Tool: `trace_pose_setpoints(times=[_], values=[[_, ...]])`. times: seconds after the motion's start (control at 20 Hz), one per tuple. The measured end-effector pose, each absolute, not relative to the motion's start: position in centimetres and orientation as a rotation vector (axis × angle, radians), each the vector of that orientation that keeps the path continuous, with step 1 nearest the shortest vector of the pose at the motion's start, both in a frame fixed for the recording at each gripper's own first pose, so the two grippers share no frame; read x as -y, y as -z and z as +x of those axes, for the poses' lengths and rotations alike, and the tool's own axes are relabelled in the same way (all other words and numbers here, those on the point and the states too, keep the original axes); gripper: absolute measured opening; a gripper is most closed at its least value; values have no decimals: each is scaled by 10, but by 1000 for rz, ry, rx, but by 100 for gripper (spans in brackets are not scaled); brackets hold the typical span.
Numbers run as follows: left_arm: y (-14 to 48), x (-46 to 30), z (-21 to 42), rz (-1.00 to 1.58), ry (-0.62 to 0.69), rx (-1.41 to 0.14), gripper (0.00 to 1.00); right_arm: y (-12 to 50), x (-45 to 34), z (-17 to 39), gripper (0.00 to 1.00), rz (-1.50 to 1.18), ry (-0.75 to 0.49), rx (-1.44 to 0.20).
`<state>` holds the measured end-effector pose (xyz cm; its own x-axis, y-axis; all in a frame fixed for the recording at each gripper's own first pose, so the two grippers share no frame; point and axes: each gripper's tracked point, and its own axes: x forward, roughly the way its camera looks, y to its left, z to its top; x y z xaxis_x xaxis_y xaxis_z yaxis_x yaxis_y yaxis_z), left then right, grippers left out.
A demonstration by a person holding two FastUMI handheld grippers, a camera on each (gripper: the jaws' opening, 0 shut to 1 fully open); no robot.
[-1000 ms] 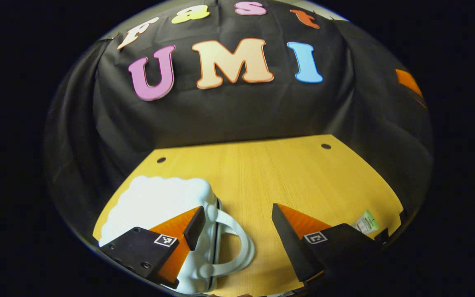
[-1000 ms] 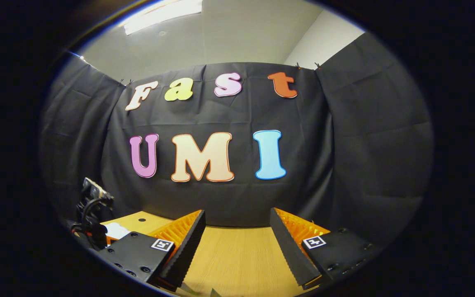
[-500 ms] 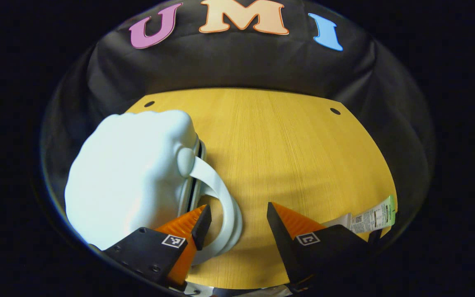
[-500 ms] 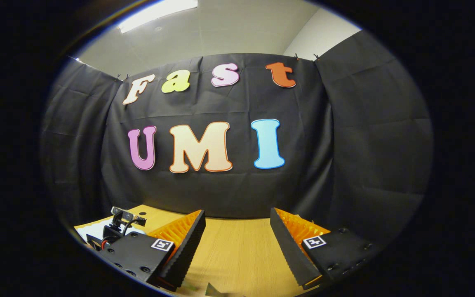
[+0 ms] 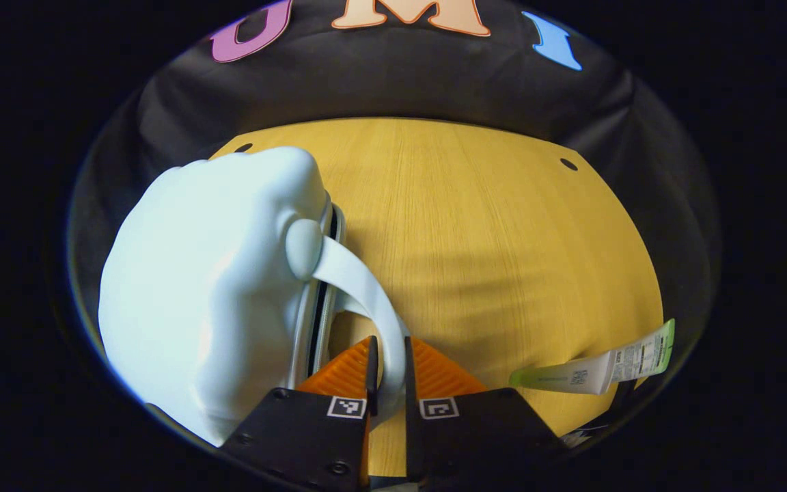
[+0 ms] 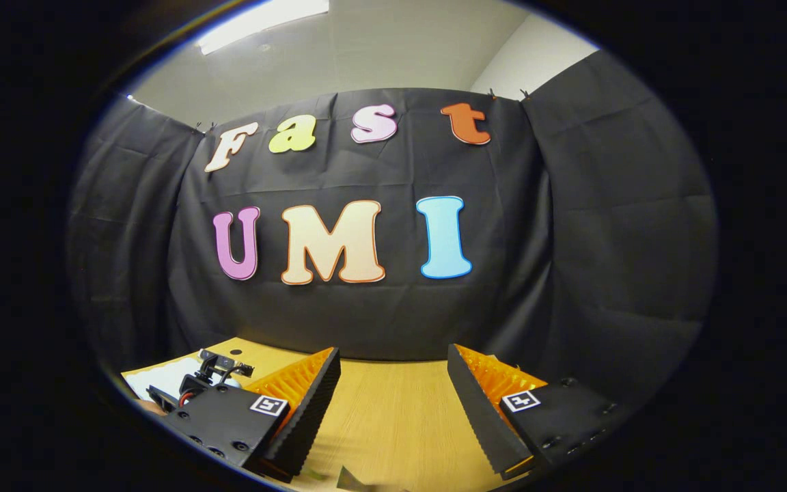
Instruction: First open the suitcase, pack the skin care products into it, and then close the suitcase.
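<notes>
While one wooden table spreads across the booth, one white suitcase lies closed on it, toward the left in the left gripper view. From the suitcase's seam one white looped handle arches out to the right. One skin care tube, white with a green end, lies flat on the table well to the right of the suitcase, near the table's edge. The left gripper has both fingers pressed on the handle's loop; half a second ago its fingers stood wide apart with the handle just beside the left one. In the right gripper view the right gripper hangs over the table to the right of the suitcase, fingers spread wide and holding nothing, as before.
</notes>
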<state>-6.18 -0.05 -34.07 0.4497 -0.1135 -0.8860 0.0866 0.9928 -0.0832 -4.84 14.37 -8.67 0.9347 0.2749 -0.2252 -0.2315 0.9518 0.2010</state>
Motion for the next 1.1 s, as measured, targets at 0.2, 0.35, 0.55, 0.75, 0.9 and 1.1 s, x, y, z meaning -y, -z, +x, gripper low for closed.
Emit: trace_pose_setpoints(times=[0.2,0.35,0.55,0.75,0.9,1.1], values=[[323,7,-57,69,184,-1046,6,90,-151,-48,97,197,-278,-255],[302,12,-56,48,177,-1009,4,89,-159,-50,97,209,-301,-249],[276,11,-49,-63,186,-963,2,86,-175,-53,97,235,-339,-242],[226,-6,-29,-64,176,-888,1,78,-187,-55,97,237,-372,-218],[188,-32,-20,-156,163,-854,2,77,-195,-56,97,239,-384,-218],[138,-89,-2,-168,125,-754,2,74,-206,-59,96,244,-390,-218]])
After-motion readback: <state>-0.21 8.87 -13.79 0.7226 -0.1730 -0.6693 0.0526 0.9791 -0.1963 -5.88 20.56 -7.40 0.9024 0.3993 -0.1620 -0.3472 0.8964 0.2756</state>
